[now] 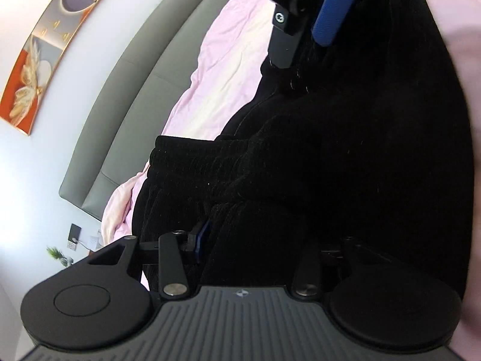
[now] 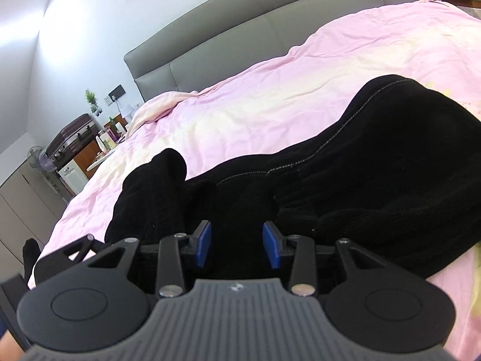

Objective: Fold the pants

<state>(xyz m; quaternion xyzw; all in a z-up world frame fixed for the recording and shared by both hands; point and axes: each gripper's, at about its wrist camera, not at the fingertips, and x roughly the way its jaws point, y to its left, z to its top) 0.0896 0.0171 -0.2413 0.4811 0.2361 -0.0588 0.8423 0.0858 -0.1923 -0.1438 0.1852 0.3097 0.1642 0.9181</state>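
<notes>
From my right wrist camera, the right gripper (image 2: pixel 237 245) sits lowest in view with both blue pads (image 2: pixel 203 242) showing and a dark gap between them; black cloth fills that gap, but I cannot tell whether the pads press on it. Just past them the black pants (image 2: pixel 345 180) lie bunched on the pink bedcover (image 2: pixel 270 96), a pale seam running along the raised fold toward the right side of the bed.

My left wrist camera is rolled sideways and shows what the other cannot: the left gripper (image 1: pixel 255 240) buried in corduroy, one blue pad (image 1: pixel 204 234) peeking out, the other finger hidden. Grasping or released, I cannot tell. At the top of that view the right gripper's blue finger (image 1: pixel 330 9) rests against the cloth.

Beyond the pants, bare bedcover reaches the grey headboard (image 2: pixel 240 30). Far left, past the bed's edge, stand a suitcase (image 2: pixel 72 135) and a cluttered bedside table (image 2: pixel 90 156).
</notes>
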